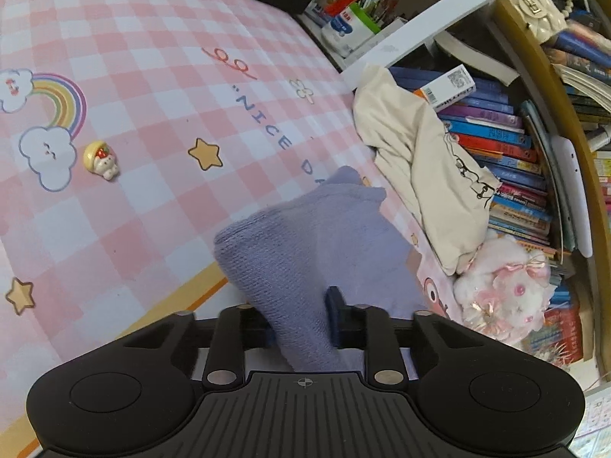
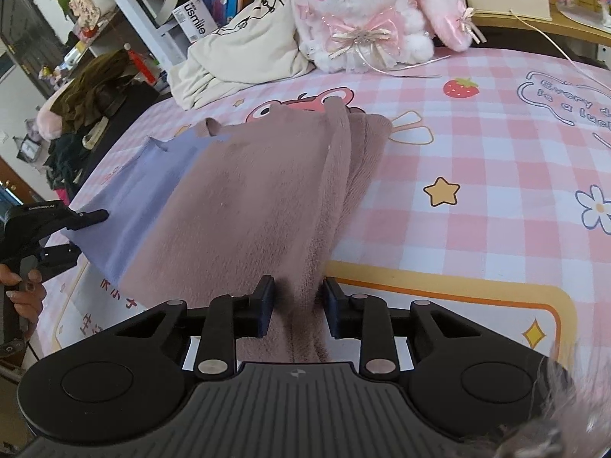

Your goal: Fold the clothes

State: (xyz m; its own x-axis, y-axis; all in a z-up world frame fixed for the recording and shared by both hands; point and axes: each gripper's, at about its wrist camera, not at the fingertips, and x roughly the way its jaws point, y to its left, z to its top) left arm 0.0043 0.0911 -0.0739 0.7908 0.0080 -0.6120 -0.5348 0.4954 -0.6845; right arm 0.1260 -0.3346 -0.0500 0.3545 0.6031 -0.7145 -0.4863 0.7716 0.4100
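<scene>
My left gripper (image 1: 301, 324) was pinched tight on the lavender end of the one garment (image 2: 244, 198) I was folding, a soft two-tone piece, lavender on the left and dusty pink on the right. It lay stretched across the pink checked mat (image 1: 133, 114) that covered the desk, its near edge lifted between my two grippers. In the right wrist view the left gripper showed at the far left edge, clamped on the lavender corner, with my fingers (image 2: 23, 290) curled around its handle.

On the mat to the left sat one small figurine (image 1: 101, 160); I counted two printed stars near it and one rainbow with two clouds.

In the middle, my right gripper (image 2: 298, 305) held a bunched fold of the pink end between its narrowed jaws, the pile pressed in on both sides.

Farther right, at the back of the desk, one cream garment (image 2: 236, 53) lay crumpled in a heap, touching one white and pink plush rabbit (image 2: 362, 7) beside it. Behind both stood a row of books (image 1: 496, 141), too many to count surely.
</scene>
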